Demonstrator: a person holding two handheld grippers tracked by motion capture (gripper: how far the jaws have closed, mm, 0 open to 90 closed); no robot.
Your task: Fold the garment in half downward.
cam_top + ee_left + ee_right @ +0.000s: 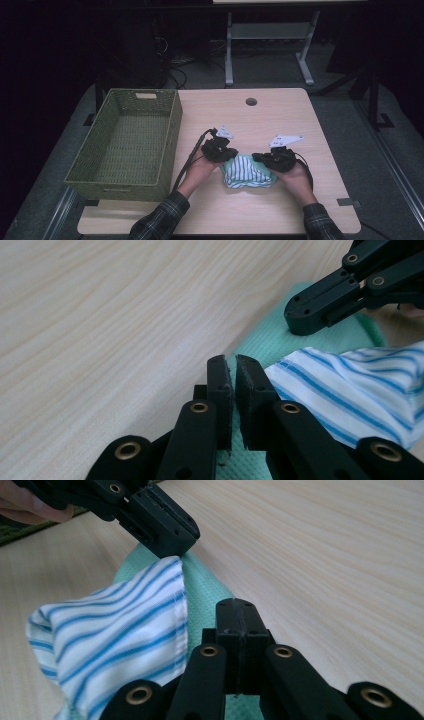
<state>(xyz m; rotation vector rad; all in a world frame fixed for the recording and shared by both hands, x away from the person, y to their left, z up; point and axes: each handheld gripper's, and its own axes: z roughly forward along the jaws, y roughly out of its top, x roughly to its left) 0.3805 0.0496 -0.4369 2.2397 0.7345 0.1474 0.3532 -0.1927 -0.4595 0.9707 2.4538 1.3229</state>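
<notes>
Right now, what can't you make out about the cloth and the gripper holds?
- High view: the green cloth edge at each gripper is hidden by the left gripper and right gripper.
- Left gripper view: the jaws stand nearly together over the green cloth; whether fabric is pinched is unclear.
- Right gripper view: the jaws stand together and hide the cloth under them.
- The striped cloth is bunched, so its kind is unclear.

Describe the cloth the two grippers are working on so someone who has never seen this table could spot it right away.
Start at the light wooden table with the green woven basket on its left side. To the basket's right, near the front edge, the left gripper and right gripper meet over a small folded cloth. It is the only fabric there: white with blue stripes over a mint green layer.
</notes>
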